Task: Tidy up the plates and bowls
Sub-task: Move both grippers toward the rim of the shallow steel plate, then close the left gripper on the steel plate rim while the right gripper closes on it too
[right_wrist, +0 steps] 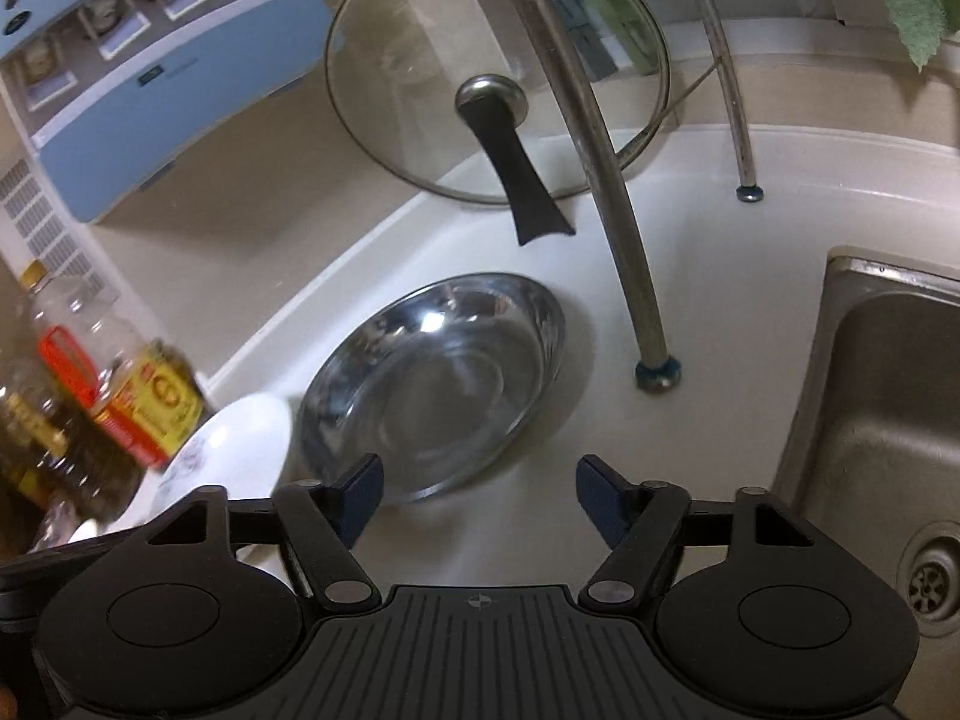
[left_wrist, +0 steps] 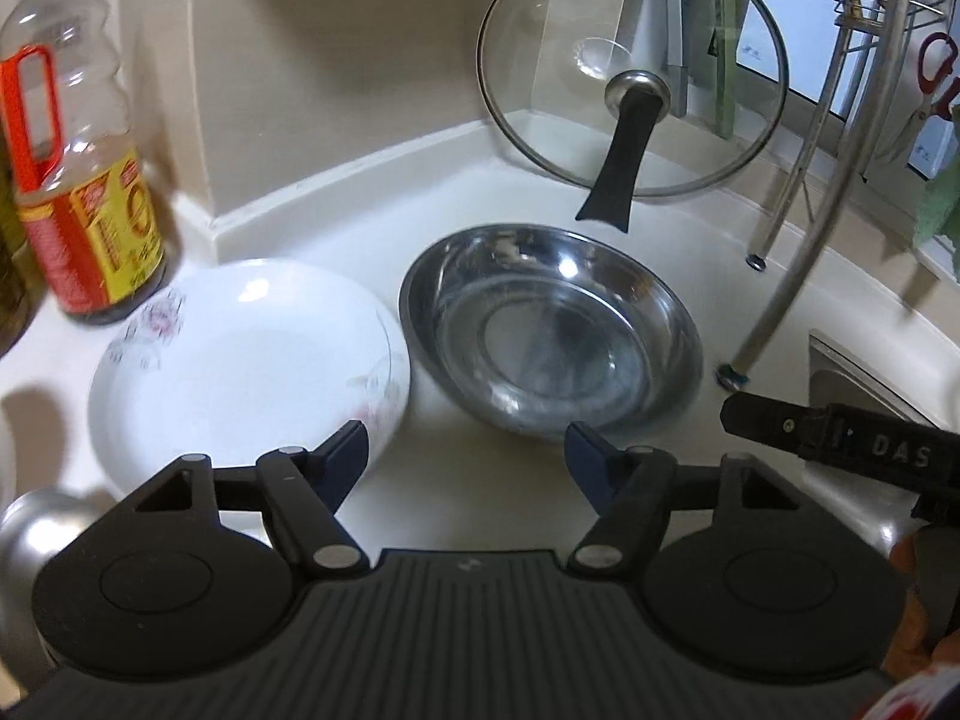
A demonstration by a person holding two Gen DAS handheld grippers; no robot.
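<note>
Both the left hand-held gripper [left_wrist: 465, 456] and the right hand-held gripper [right_wrist: 479, 489] are released, grasping nothing, above the counter [left_wrist: 480, 480]; the white plate [left_wrist: 240, 360] lies just beside the steel bowl [left_wrist: 552, 330].

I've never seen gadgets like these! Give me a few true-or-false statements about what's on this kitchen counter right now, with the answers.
1. The steel bowl is stacked on the white plate. False: they sit side by side on the counter.
2. The glass lid leans upright behind the bowl. True.
3. The left hand-held gripper clamps the plate. False: its jaws are open and hold nothing.
4. The right hand-held gripper is open and empty. True.
5. The oil bottle stands right of the bowl. False: it stands left, beyond the plate.
</note>
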